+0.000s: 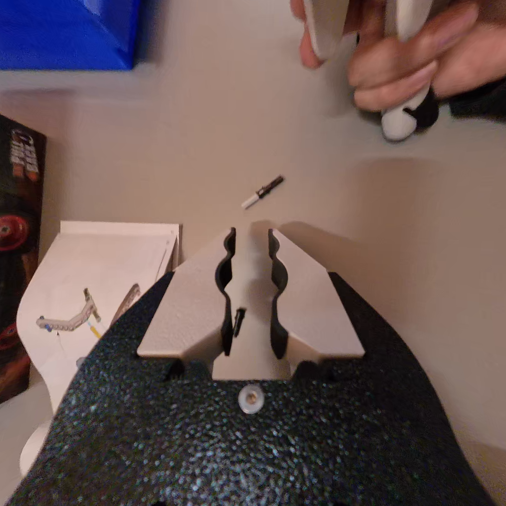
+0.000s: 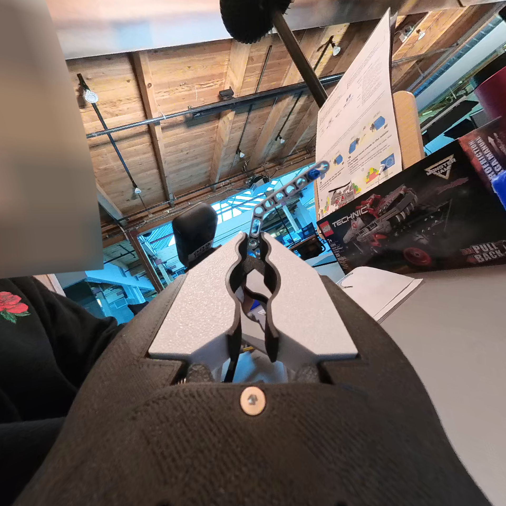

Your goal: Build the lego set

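Observation:
In the left wrist view my left gripper points down at the grey table, its jaws a little apart with nothing between the tips. A small black pin shows beside the left pad; I cannot tell whether it touches it. A black-and-white pin piece lies on the table just beyond the tips. In the right wrist view my right gripper is tilted up toward the ceiling and shut on one end of a bent grey beam with a blue pin near its far end.
An open instruction booklet lies left of the left gripper, with the dark set box beyond it and a blue object at the far left. A hand holds the right gripper at the upper right. The box and a printed sheet stand to the right. The gap from one gripper's tips to the other's is roughly 15 cm. The right gripper is farther from the black-and-white pin piece, some 15 cm, than the left, some 4 cm.

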{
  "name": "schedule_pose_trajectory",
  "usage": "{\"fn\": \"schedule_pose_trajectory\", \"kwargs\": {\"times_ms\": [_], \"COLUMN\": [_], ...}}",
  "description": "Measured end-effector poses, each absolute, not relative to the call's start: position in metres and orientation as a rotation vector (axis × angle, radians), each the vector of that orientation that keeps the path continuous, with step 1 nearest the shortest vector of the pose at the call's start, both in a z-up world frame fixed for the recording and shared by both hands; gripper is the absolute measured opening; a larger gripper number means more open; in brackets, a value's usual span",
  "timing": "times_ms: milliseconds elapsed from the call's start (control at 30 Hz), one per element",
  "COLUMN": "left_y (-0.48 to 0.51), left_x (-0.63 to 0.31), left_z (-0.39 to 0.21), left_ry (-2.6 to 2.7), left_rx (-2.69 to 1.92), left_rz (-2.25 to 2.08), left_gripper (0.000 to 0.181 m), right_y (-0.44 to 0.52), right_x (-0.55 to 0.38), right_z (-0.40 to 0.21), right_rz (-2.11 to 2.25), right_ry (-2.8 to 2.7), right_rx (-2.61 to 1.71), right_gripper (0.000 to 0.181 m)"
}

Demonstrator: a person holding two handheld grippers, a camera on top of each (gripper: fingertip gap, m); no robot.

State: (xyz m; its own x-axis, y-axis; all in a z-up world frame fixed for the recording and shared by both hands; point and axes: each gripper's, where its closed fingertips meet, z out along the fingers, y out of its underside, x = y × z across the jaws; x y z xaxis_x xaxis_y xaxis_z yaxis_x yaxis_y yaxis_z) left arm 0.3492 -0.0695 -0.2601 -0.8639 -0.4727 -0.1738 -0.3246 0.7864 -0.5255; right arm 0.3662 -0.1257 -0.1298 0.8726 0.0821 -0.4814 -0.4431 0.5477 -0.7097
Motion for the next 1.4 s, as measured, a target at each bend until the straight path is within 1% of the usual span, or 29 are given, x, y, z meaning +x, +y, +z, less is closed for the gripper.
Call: {"fn": "schedule_pose_trajectory", "kwargs": {"times_ms": [33,200,267,333,500,567,700,767,867,1067,1133,1233,1300,1400], "left_y": [-0.075,-0.099,-0.1,-0.097,-0.114,-0.111,-0.102,-0.099,-0.093,-0.093,-0.093,-0.082,-0.073,-0.07], "left_x": [0.351,0.361,0.358,0.361,0.336,0.33,0.323,0.318,0.313,0.304,0.305,0.317,0.325,0.327], "left_z": [-0.258,-0.234,-0.238,-0.23,-0.164,-0.15,-0.147,-0.146,-0.134,-0.138,-0.14,-0.135,-0.131,-0.13], "left_ry": [2.662,2.542,2.582,2.523,2.443,2.418,2.427,2.392,2.328,2.337,2.285,2.11,1.974,1.865], "left_rx": [-0.618,-0.725,-0.701,-0.666,-0.582,-0.523,-0.627,-0.623,-0.661,-0.7,-0.732,-0.924,-1.053,-1.131], "left_rz": [-0.752,-1.071,-1.028,-1.018,-1.6,-1.676,-1.772,-1.84,-1.995,-2.039,-2.001,-1.97,-1.954,-1.928], "left_gripper": [0.021,0.022,0.028,0.028,0.027,0.026,0.028,0.032,0.028,0.006,0.005,0.006,0.005,0.005], "right_y": [-0.126,-0.13,-0.135,-0.134,-0.107,-0.099,-0.089,-0.086,-0.082,-0.068,-0.065,-0.066,-0.062,-0.051], "right_x": [0.367,0.369,0.373,0.371,0.346,0.338,0.324,0.319,0.312,0.295,0.297,0.304,0.306,0.305], "right_z": [-0.13,-0.128,-0.128,-0.127,-0.135,-0.133,-0.135,-0.136,-0.136,-0.141,-0.142,-0.141,-0.144,-0.152], "right_rz": [0.317,0.359,0.39,0.39,0.337,0.36,0.276,0.295,0.327,0.385,0.381,0.323,0.249,0.144], "right_ry": [0.426,0.433,0.458,0.448,0.32,0.278,0.189,0.165,0.129,0.077,0.098,0.122,0.117,0.098], "right_rx": [-0.944,-0.9,-0.866,-0.877,-1.077,-1.094,-1.175,-1.195,-1.205,-1.269,-1.267,-1.254,-1.302,-1.388], "right_gripper": [0.005,0.005,0.005,0.004,0.005,0.004,0.005,0.005,0.005,0.005,0.005,0.013,0.008,0.009]}}
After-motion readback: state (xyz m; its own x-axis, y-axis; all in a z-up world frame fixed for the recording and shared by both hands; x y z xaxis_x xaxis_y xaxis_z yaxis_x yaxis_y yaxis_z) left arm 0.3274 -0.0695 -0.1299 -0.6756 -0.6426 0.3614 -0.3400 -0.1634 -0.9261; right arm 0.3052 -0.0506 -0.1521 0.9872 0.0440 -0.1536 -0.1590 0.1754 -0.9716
